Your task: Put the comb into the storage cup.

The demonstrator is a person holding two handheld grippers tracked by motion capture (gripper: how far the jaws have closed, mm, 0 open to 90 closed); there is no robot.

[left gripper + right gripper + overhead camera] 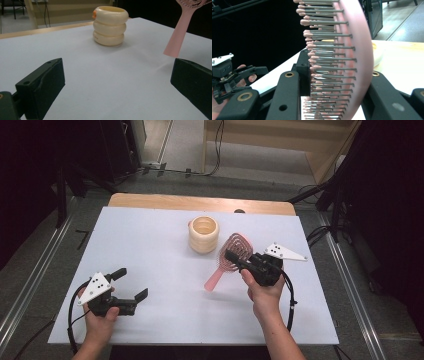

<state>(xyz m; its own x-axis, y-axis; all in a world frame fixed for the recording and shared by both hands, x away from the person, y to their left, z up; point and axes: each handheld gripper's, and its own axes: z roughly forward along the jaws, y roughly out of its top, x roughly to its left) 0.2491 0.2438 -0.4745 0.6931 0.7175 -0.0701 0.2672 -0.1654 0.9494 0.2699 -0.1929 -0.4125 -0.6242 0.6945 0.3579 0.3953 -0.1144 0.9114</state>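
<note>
Right gripper [231, 256] held the pink hairbrush [231, 254] off the table; left gripper [133, 283] stood wide with nothing in it.

The right jaws were clamped on the head of the brush, one against the bristle tips and the other against the curved pink back, as the right gripper view showed [332, 75]. The brush was tilted, its handle pointing down and toward the person, the end just above the white table top [165, 320]. The head was near the cream cup [203, 234] made of stacked rings, just to its right, not touching it. The left gripper was low over the near left part of the table, well apart from both cup and brush. In the left gripper view the cup [110, 25] stood upright ahead of the open jaws, the brush handle [178, 32] hanging at upper right.
</note>
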